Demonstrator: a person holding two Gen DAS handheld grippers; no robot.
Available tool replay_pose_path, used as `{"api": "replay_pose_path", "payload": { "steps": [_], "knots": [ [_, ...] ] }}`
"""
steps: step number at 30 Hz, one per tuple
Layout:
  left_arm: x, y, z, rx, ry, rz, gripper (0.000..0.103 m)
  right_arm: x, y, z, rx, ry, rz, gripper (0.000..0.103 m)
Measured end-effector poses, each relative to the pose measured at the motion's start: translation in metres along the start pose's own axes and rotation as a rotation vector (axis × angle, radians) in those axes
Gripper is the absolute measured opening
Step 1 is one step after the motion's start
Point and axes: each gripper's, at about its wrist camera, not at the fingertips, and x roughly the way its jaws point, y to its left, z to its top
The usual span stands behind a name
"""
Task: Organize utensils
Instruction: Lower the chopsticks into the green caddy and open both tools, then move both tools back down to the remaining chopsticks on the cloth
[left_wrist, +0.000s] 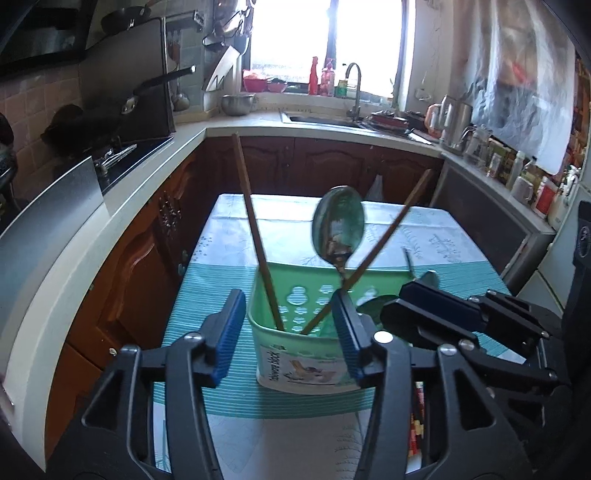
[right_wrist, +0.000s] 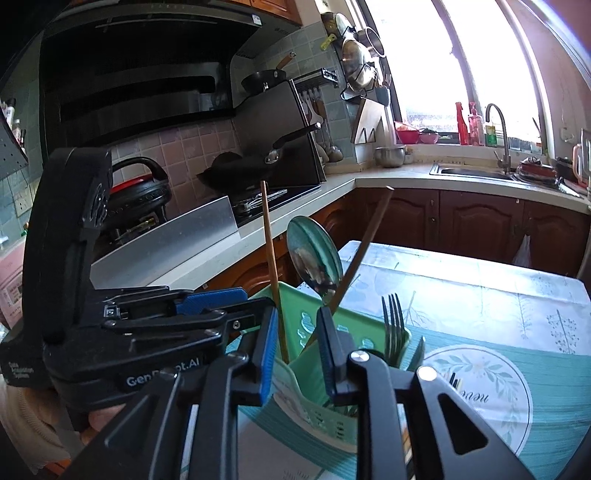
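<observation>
Blue pads of the left gripper (left_wrist: 288, 334) are spread around the green holder (left_wrist: 295, 332), pinching nothing. Chopsticks (left_wrist: 255, 229), spoon (left_wrist: 338, 229) and fork (right_wrist: 393, 325) are parked inside. Right gripper (right_wrist: 295, 354) is spread too. Next, both should be pulled back.

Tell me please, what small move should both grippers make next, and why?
Probably draw both back from the green holder. The left gripper and right gripper stand open, holding nothing, and the chopsticks, spoon and fork already stand inside.
</observation>
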Motion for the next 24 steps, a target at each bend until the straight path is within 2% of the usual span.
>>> {"api": "replay_pose_path", "payload": {
  "steps": [7,12,18,20,22,24],
  "knots": [
    [-0.032,-0.022,-0.011,0.021,-0.022,-0.045,0.049,-0.021,-0.004,-0.005,0.027,0.012,0.015,0.022],
    [-0.046,-0.040,-0.023,0.024,-0.004,-0.089,0.049,-0.039,-0.005,-0.013,0.034,0.038,0.008,0.022],
    [-0.056,-0.064,-0.039,0.048,-0.003,-0.105,0.050,-0.058,-0.016,-0.022,0.066,0.077,0.009,0.022],
    [-0.056,-0.072,-0.044,0.051,0.007,-0.126,0.050,-0.064,-0.022,-0.028,0.077,0.092,-0.002,0.026],
    [-0.055,-0.080,-0.050,0.050,0.019,-0.135,0.050,-0.069,-0.027,-0.030,0.089,0.094,-0.016,0.038],
    [-0.048,-0.080,-0.051,0.056,0.037,-0.146,0.050,-0.075,-0.035,-0.035,0.105,0.092,-0.036,0.040]
  ]
}}
